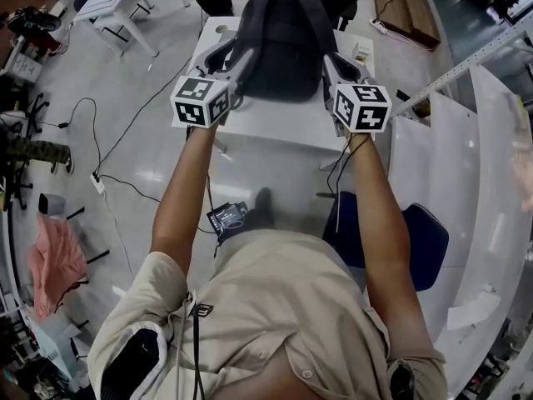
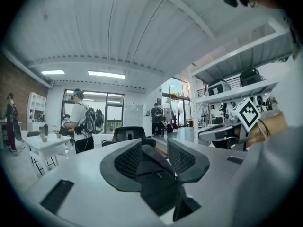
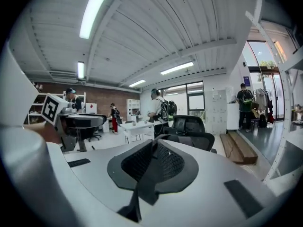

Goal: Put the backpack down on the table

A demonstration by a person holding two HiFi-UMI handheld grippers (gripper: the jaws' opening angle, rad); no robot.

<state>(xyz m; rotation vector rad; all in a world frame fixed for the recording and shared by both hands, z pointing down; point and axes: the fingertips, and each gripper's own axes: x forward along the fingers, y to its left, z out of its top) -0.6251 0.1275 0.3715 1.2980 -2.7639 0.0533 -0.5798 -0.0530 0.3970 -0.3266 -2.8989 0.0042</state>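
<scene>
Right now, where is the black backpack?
Head view, top centre: the black fabric backpack is held between the left tongs and right tongs, over the white table.

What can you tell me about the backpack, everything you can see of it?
The backpack is black and looks like fabric. It is seen from its strap side, with two shoulder straps running down it. The left gripper is closed on one strap and the right gripper on the other. The pack stands roughly upright over the far part of the white table. Whether its base rests there cannot be told.
</scene>
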